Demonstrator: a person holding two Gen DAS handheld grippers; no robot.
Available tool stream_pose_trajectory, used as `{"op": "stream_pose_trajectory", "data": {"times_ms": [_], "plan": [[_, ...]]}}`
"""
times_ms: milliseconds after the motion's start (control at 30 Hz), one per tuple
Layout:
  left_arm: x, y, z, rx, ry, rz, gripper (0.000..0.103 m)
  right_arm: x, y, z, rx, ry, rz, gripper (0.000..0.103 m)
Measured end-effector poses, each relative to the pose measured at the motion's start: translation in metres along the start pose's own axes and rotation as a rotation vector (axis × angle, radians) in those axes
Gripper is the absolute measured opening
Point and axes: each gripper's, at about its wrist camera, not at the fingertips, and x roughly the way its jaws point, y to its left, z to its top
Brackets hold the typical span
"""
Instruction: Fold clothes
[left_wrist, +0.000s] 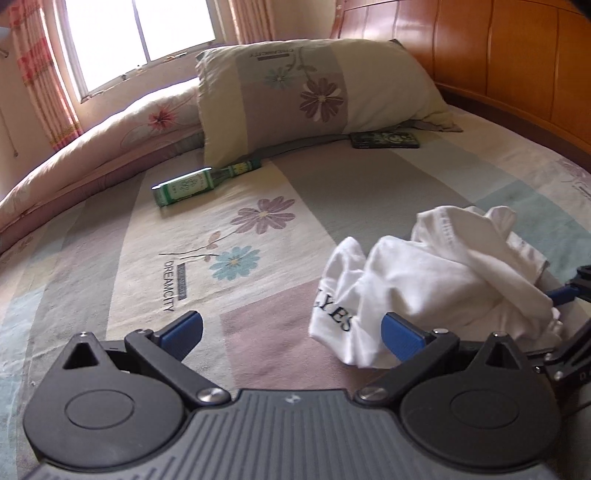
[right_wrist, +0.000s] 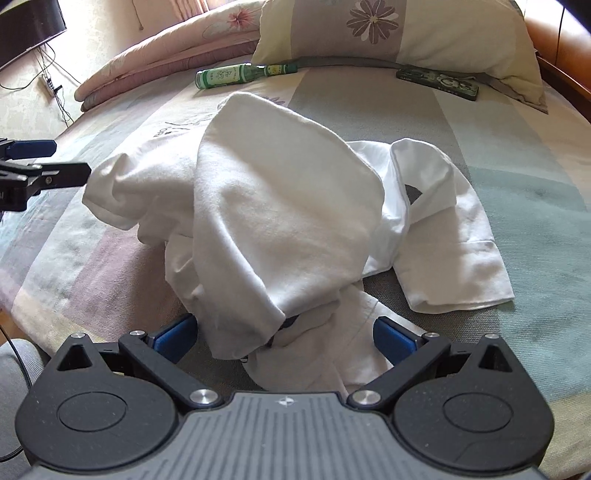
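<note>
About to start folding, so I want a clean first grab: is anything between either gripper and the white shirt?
Nothing visible. The crumpled white shirt already lies between the open right gripper jaws; the open left gripper sits beside it. The green bottle lies far off by the pillow.

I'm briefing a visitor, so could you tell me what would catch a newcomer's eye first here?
A crumpled white garment is heaped mid-bed, right before the open right gripper. Behind it, a green bottle lies on its side by the floral pillow, with a dark flat case nearby.
</note>
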Motion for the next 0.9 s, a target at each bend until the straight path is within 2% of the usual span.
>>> {"op": "stream_pose_trajectory", "data": {"times_ms": [133, 300, 400, 600, 700, 900], "plan": [[0.0, -0.024, -0.003, 0.069, 0.003, -0.101, 0.102, -0.02, -0.002, 0.004, 0.007, -0.045, -0.011, 0.103], [0.033, -0.039, 0.0, 0.09, 0.059, -0.139, 0.102, -0.018, -0.003, 0.02, -0.001, -0.063, -0.038, 0.103], [0.051, -0.039, 0.008, 0.081, 0.068, -0.084, 0.102, -0.011, -0.01, 0.029, -0.018, -0.053, -0.066, 0.103], [0.074, -0.014, 0.032, 0.089, 0.053, 0.003, 0.103, -0.012, -0.035, 0.047, -0.063, -0.073, -0.109, 0.103], [0.097, -0.004, 0.044, 0.081, 0.069, 0.012, 0.103, -0.004, -0.05, 0.063, -0.071, -0.091, -0.194, 0.103], [0.137, 0.006, 0.064, 0.068, 0.081, 0.046, 0.103, 0.009, -0.07, 0.085, -0.07, -0.111, -0.255, 0.103]]}}
